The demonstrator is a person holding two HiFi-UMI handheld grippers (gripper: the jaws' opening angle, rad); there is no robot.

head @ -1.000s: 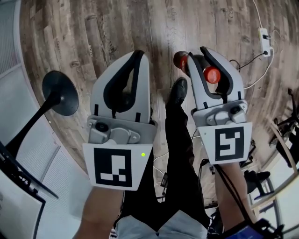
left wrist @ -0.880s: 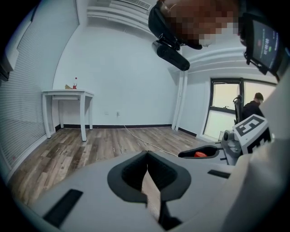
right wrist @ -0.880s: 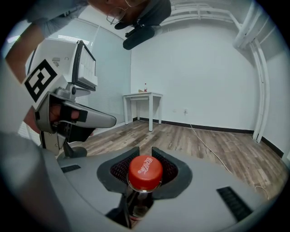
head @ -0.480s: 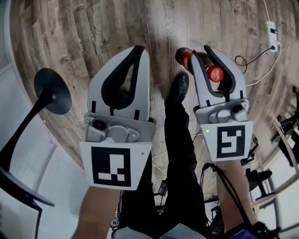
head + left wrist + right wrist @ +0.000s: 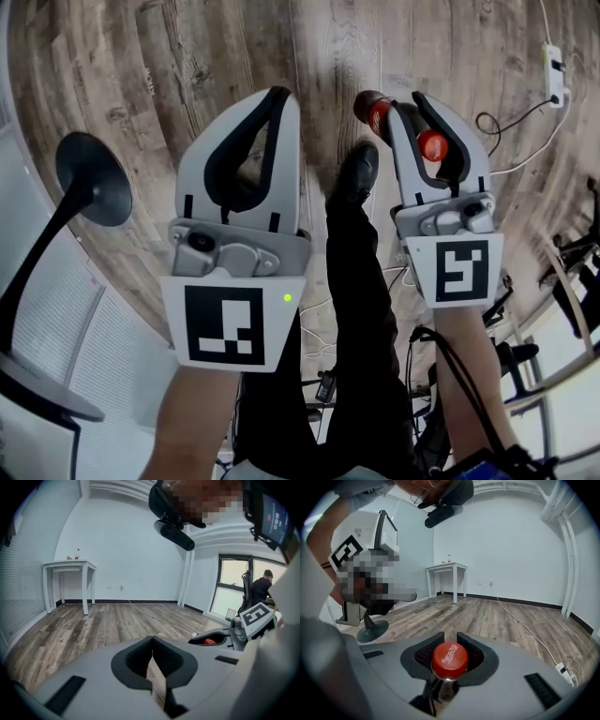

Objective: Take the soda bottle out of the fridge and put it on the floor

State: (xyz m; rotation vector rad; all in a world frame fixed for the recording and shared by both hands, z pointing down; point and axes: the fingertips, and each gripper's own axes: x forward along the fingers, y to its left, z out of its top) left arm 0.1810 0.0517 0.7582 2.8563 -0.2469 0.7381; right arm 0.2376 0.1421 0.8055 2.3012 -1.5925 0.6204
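Leftward drift since a second ago: against the floor (image 5: 187, 75), the black stand (image 5: 92, 178) has slid toward the left edge of the head view, while both tongs sit much where they were. With the bottle (image 5: 375, 111) already in hand over open floor, I judge that only the setting-down is left. My worry is the grip. The bottle hangs by its neck alone, close to the shoe (image 5: 356, 178) in the head view, so a quick drop of the hand could set it swinging. Letting go before its base meets the boards would tip it or send it rolling. Of the two, the left tongs (image 5: 278, 97) are closed together on nothing. The right tongs (image 5: 409, 103) stand narrow, pressed on the neck just under the red cap (image 5: 449, 660), which sits in the notch between the pads.
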